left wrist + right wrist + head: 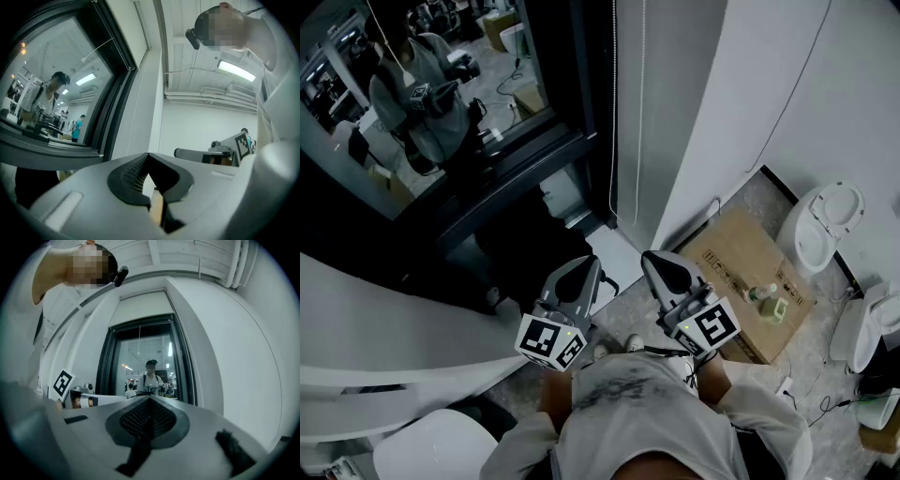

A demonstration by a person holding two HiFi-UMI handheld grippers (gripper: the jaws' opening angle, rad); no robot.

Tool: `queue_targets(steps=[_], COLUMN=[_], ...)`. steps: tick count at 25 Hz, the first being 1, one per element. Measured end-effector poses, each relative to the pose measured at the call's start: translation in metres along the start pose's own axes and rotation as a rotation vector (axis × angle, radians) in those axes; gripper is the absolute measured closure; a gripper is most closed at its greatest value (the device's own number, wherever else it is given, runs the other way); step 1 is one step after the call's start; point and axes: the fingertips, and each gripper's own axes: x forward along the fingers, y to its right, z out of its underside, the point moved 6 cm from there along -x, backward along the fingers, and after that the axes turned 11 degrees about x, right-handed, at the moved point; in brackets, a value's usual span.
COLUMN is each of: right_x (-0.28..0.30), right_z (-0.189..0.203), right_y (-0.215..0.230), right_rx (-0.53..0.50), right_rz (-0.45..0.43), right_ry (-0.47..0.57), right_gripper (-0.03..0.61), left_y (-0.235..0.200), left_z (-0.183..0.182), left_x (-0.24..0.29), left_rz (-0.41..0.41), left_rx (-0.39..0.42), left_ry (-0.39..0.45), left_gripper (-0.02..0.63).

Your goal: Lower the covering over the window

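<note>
The dark-framed window (pixel 422 103) stands ahead at the left and reflects the person. In the right gripper view a white blind (pixel 143 305) covers only the top of the window (pixel 145 366). A thin looped pull chain (pixel 613 141) hangs beside the frame, down the white wall. Both grippers sit close to the person's chest, well short of the chain. My left gripper (pixel 587 264) (pixel 149 154) has its tips together with nothing in them. My right gripper (pixel 661 261) (pixel 150 398) is shut and empty too. They point side by side toward the window.
A flat cardboard sheet (pixel 750 281) lies on the floor at the right with a small bottle (pixel 759 293) and a green cup (pixel 778 309) on it. White toilet-like fixtures (pixel 825 225) and loose cables lie further right. A white curved ledge (pixel 394 319) runs below the window.
</note>
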Motion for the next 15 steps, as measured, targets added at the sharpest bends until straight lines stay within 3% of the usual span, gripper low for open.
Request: queue_targets(steps=[15], right_x=[-0.014], right_z=[-0.002], right_y=[0.021], right_rx=[0.022], right_rz=[-0.03], right_ry=[0.011], right_gripper=[0.561], left_y=[0.015], left_z=[0.001], left_x=[0.015], left_rz=[-0.041], left_rx=[0.01], left_ry=[-0.013], left_gripper=[0.611])
